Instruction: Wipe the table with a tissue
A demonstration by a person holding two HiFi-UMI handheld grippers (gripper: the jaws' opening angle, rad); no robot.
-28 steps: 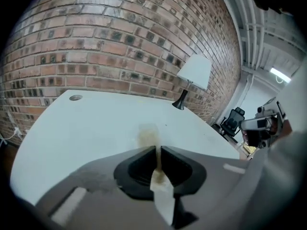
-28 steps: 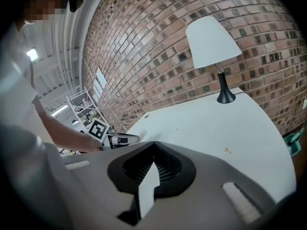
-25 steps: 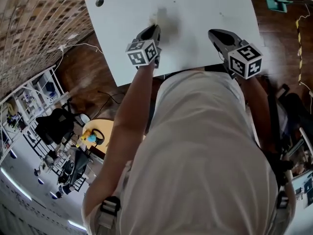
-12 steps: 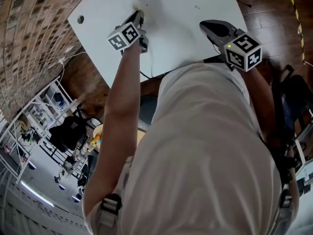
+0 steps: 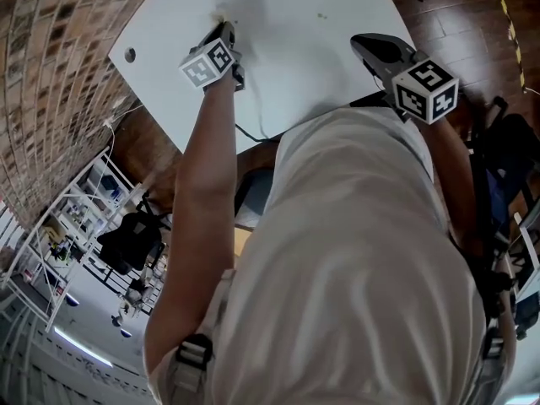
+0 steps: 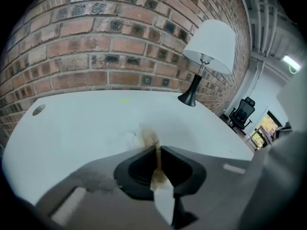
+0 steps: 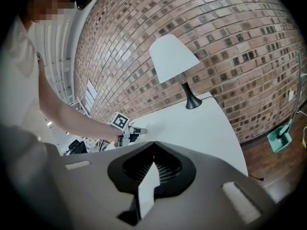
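My left gripper [image 5: 223,29] reaches out over the white table [image 5: 295,66], shut on a tissue [image 6: 163,201]. The tissue is stained brown where it sticks out past the jaw tips and presses on the tabletop, beside a faint smear [image 6: 128,139]. In the left gripper view the jaws [image 6: 157,150] pinch the tissue tight. The right gripper view also shows the left gripper [image 7: 137,130], low over the table. My right gripper [image 5: 364,42] hovers above the table's near right part, and its jaws [image 7: 154,148] are shut with nothing between them.
A lamp [image 6: 208,47] with a white shade and a black foot stands at the table's far end by the brick wall [image 6: 120,37]. A round cable hole [image 5: 129,55] lies near the table's left corner. Wooden floor [image 5: 439,15] runs to the right, and an office chair [image 6: 242,116] stands beyond.
My left gripper has slid leftward and farther across the table with the tissue in its jaws. The right gripper has stayed near the table's front right.
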